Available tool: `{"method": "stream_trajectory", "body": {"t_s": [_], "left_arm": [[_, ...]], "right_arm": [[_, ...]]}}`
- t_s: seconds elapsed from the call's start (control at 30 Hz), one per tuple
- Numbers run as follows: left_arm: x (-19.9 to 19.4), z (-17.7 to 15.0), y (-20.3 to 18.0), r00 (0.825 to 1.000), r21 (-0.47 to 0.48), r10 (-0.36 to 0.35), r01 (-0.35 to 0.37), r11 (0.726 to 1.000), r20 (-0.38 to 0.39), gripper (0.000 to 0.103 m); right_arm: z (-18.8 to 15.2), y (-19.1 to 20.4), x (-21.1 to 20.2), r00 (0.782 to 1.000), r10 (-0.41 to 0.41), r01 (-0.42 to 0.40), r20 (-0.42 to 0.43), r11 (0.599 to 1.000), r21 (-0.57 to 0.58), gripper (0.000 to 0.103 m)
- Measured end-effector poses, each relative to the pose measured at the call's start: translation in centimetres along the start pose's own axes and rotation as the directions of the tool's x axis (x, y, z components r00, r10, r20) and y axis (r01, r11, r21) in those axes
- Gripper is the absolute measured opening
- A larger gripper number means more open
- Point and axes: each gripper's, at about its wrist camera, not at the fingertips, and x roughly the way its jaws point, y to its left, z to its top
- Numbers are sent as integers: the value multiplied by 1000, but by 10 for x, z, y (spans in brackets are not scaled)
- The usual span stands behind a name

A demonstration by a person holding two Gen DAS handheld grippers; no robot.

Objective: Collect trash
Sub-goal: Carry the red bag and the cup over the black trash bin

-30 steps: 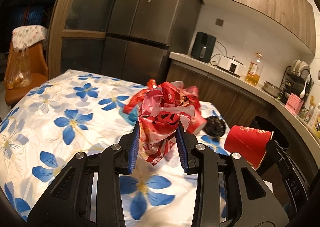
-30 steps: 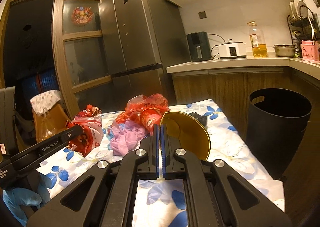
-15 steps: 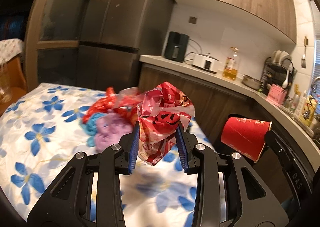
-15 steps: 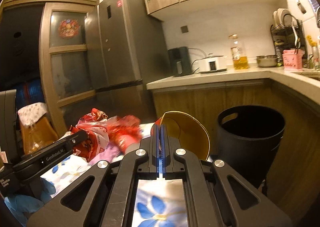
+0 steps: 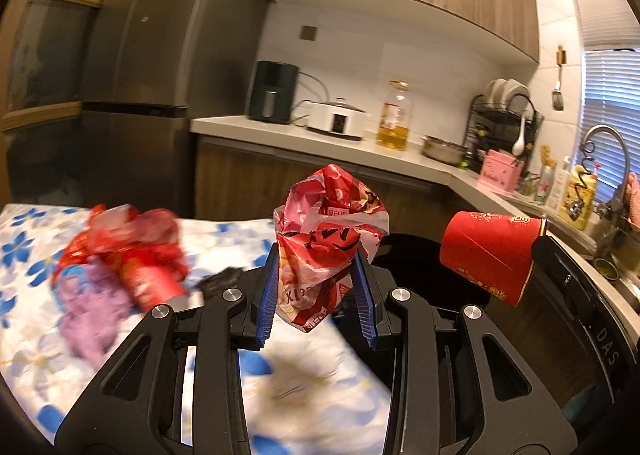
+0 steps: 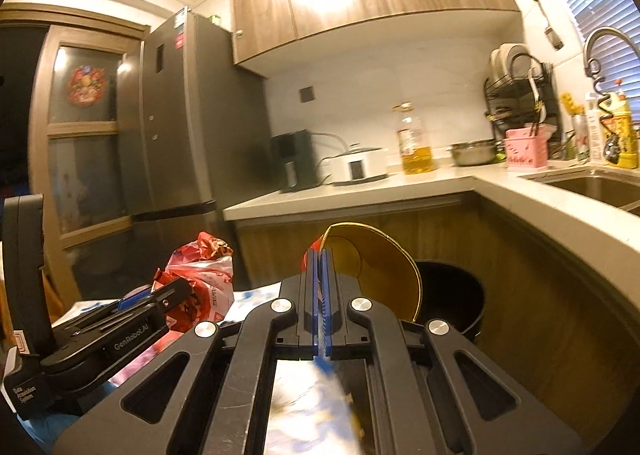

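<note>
— Looking along the left gripper, what matters most for the drop?

— Where the black bin lies from the jaws: it sits just beyond them at about two o'clock, partly hidden by the crumpled red wrapper the blue pads are clamped on. The wrapper stands tall between the pads, long axis roughly twelve to six, its tail hanging below them.

— And the right gripper?

— Its jaws are pressed together on the rim of the red paper cup; from its own camera the gold inside faces us, and the bin opens at about two o'clock, right behind the cup. I judge the right side nearer the bin, the cup lying sideways with its axis about nine to three in the left view.

— What differs from a second ago?

— Both grippers have swung off the flowered tablecloth toward the counter. The remaining trash pile has slid to nine o'clock, and the bin, earlier well off to the right, is now close ahead. The grips look unchanged.
</note>
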Motion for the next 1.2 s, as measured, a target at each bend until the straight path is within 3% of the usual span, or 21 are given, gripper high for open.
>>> {"method": "stream_trajectory", "body": {"t_s": [0.37, 0.87, 1.2], "left_arm": [[64, 5, -59, 996, 76, -93, 93, 993, -7, 33], [124, -10, -85, 984, 95, -169, 174, 980, -59, 33], [143, -15, -92, 975, 102, -206, 214, 971, -87, 34]], "right_arm": [[4, -46, 24, 994, -104, 104, 15, 994, 24, 3], [1, -75, 59, 988, -152, 152, -11, 987, 56, 3], [0, -83, 74, 987, -157, 159, -32, 985, 62, 3]]}}
